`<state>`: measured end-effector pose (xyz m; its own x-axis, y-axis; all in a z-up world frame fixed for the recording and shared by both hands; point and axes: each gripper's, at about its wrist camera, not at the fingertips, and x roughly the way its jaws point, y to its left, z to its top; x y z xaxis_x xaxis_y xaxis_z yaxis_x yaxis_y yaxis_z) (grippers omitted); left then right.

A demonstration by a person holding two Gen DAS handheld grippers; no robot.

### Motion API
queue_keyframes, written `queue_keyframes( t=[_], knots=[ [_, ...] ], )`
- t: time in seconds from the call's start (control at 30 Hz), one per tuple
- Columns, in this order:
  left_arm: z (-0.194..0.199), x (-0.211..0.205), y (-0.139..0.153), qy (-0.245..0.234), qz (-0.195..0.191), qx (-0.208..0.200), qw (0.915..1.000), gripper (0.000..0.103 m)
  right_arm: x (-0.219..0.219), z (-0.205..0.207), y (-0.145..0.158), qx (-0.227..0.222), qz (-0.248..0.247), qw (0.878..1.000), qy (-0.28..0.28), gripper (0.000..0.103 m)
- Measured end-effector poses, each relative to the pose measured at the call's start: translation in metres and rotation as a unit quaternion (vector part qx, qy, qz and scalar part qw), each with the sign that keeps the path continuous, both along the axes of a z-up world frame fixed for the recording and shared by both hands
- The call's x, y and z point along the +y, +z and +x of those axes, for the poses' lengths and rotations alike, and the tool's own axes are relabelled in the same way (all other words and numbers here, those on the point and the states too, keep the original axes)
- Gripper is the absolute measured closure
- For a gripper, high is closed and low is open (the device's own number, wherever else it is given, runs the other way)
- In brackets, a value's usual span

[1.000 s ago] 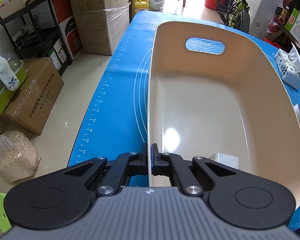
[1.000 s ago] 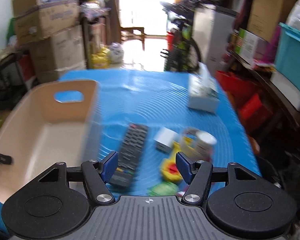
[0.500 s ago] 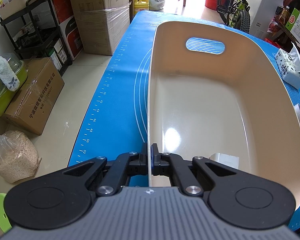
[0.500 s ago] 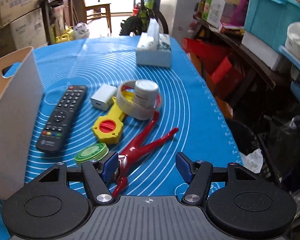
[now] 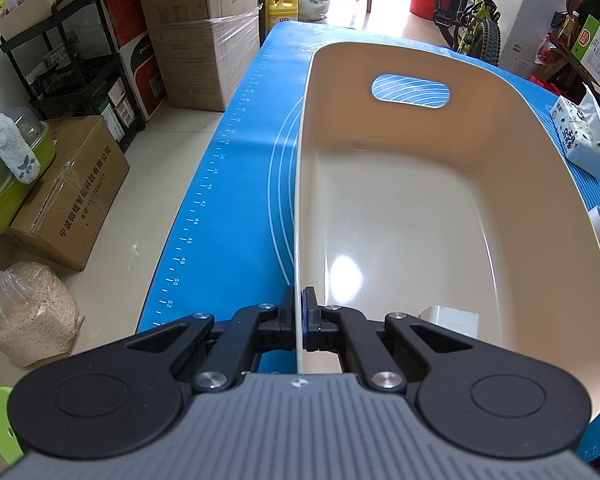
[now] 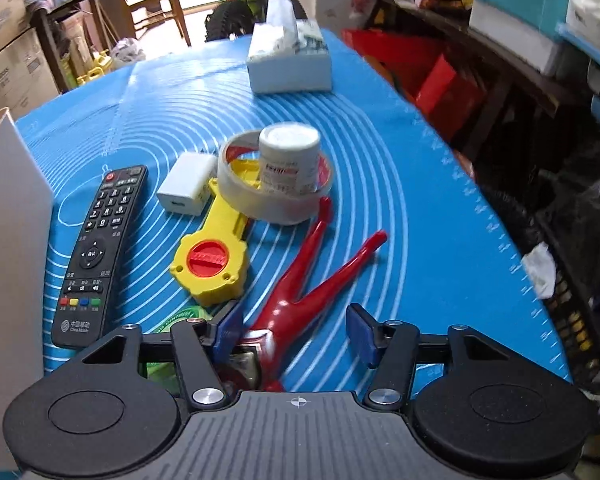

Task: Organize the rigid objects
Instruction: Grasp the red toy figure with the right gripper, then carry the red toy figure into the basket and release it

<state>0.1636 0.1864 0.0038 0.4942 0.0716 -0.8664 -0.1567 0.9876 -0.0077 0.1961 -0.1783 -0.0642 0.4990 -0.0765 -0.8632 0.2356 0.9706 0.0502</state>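
On the blue mat [image 6: 380,168], my left gripper [image 5: 299,312] pinches the bin [image 5: 420,200] wall; my right gripper [image 6: 296,332] narrows around the red figure [image 6: 300,296].

Ahead of your right claw [image 6: 296,330], the red figure [image 6: 300,284] blocks the way; bare mat [image 6: 420,208] on its right looks passable.

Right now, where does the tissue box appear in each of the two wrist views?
Left wrist: tissue box at the right edge, beyond the beige bin.
Right wrist: tissue box at top centre, at the far end of the mat.
Shared landmark: the blue mat.
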Motion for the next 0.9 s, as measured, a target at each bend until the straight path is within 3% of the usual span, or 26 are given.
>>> queue_keyframes(
  t=[0.2, 0.27, 0.37, 0.63, 0.9],
  knots=[
    [0.0, 0.0, 0.0, 0.0, 0.0, 0.0, 1.0, 0.099, 0.017, 0.002, -0.005, 0.005, -0.024, 1.0, 0.008, 0.049],
    [0.0, 0.0, 0.0, 0.0, 0.0, 0.0, 1.0, 0.099, 0.016, 0.0, -0.005, -0.001, -0.026, 1.0, 0.004, 0.059],
    [0.0, 0.0, 0.0, 0.0, 0.0, 0.0, 1.0, 0.099, 0.01, -0.003, -0.003, 0.0, -0.016, 1.0, -0.001, 0.066],
    [0.0, 0.0, 0.0, 0.001, 0.0, 0.0, 1.0, 0.099, 0.003, -0.021, 0.006, -0.031, -0.035, 0.999, -0.007, 0.066],
    [-0.001, 0.0, 0.0, 0.0, 0.001, 0.0, 1.0, 0.099, 0.0, -0.033, 0.038, -0.087, -0.041, 0.995, -0.005, 0.066]
  ],
)
